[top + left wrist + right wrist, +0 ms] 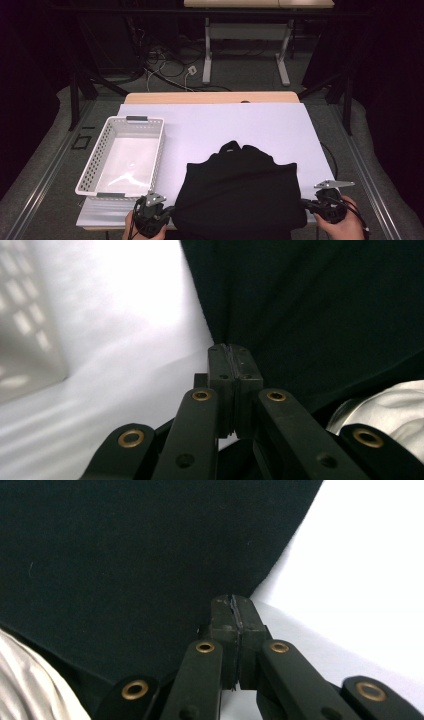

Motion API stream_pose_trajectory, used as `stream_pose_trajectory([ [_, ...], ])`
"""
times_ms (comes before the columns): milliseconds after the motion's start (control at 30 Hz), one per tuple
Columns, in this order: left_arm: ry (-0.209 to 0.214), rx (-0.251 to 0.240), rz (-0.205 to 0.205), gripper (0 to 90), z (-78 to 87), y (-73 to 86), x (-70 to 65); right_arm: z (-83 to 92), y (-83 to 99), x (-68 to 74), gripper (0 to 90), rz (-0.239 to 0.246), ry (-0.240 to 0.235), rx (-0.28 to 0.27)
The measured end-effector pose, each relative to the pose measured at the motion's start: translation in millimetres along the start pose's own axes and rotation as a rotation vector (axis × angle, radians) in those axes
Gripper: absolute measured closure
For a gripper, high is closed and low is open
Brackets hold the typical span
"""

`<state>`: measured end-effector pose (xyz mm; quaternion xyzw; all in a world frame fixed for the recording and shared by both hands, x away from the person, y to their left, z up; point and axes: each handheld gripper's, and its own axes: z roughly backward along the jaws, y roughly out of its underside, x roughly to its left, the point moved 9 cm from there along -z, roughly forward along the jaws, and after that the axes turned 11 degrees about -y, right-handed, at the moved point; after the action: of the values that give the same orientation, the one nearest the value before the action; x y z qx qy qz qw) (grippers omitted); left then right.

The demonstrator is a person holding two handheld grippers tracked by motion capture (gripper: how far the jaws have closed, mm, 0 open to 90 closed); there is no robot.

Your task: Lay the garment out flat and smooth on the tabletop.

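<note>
White table (260, 125), black garment (240, 190) pinched

Dim room, glaring white table (260, 125), soft focus

On the worktop (260, 125) a garment (240, 190) lies spread at the near middle, its collar end pointing to the far side and its near edge reaching the worktop's near edge. A basket (150, 150) stands to the left of the garment, near it but apart, with its long side running from near to far. The left gripper (167, 212) sits at the garment's near left corner, just in front of the basket's near end. The right gripper (306, 204) sits at the garment's near right corner. Behind the worktop, well apart, a second table (250, 30) stands on the floor, cables (170, 67) lying between the two.
</note>
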<state>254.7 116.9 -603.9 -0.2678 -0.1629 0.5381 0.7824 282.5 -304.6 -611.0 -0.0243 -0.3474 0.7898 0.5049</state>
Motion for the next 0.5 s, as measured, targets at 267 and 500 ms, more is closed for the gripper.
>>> stream_pose_trajectory([
  [267, 0.06, 0.031, 0.006, 89.7, -5.9, 4.7, -9.5, 7.3, 1.9, -2.3, 90.0, -0.01, 0.015, 0.024],
  [500, 0.105, 0.037, 0.019, 89.0, -6.3, 4.4, -14.9, 26.8, 3.8, -15.9, 90.0, -0.05, 0.036, 0.002],
])
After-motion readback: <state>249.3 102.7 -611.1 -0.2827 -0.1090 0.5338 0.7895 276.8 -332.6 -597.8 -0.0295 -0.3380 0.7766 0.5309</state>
